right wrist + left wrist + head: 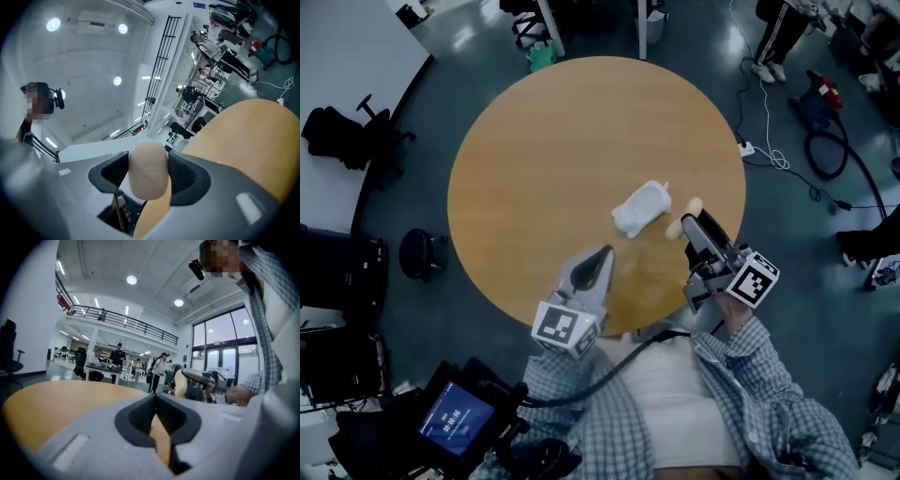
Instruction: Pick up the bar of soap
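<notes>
The pale beige bar of soap [148, 172] is clamped between the jaws of my right gripper [148, 161], lifted off the round wooden table [544, 150]. In the head view its ends [694, 204] stick out on both sides of the right gripper [687, 221], over the table's right edge. A white soap dish [639, 208] lies just left of it on the table. My left gripper [602, 255] hovers low at the table's near edge with its jaws together and nothing between them [155, 401]. The left gripper view also catches the held soap [180, 383].
A black office chair [342, 136] and a round stool [420, 253] stand left of the table. Cables and a power strip [746, 148] lie on the floor at right. A lit screen [455, 419] sits at my lower left. People stand in the distance.
</notes>
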`<state>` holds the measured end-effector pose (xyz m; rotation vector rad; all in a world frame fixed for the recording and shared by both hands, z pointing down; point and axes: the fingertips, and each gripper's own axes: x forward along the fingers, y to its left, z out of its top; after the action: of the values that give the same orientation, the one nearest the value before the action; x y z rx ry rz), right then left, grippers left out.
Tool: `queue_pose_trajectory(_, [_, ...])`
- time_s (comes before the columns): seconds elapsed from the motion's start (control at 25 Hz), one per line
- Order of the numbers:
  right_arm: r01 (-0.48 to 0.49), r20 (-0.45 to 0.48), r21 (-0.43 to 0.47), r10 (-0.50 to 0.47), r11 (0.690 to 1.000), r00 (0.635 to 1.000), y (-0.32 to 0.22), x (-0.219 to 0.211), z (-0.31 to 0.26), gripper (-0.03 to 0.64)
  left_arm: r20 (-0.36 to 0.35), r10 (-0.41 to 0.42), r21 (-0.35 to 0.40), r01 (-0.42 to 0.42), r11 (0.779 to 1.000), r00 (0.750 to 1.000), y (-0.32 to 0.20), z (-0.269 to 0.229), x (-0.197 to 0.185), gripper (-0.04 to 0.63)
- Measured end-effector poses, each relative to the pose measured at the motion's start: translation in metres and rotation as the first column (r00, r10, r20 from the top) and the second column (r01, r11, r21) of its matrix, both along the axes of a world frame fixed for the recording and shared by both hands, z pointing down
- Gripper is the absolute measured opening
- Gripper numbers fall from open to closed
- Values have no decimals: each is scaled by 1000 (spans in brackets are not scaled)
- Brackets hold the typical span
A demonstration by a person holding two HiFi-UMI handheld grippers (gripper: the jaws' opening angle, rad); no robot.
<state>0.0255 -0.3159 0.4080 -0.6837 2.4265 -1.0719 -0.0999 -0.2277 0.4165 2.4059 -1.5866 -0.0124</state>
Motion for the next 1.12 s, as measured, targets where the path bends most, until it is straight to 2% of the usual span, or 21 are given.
queue_pose_trajectory(0.48, [17, 65, -13, -16, 1000, 998, 3, -8, -6, 265, 3, 9, -5, -9, 1000, 1000, 0, -1, 3, -2])
queue_pose_trajectory(1.12, [33, 88, -17, -32, 999, 996, 3, -11, -6, 265, 4, 3, -6, -3, 1000, 1000, 0, 2, 0, -2])
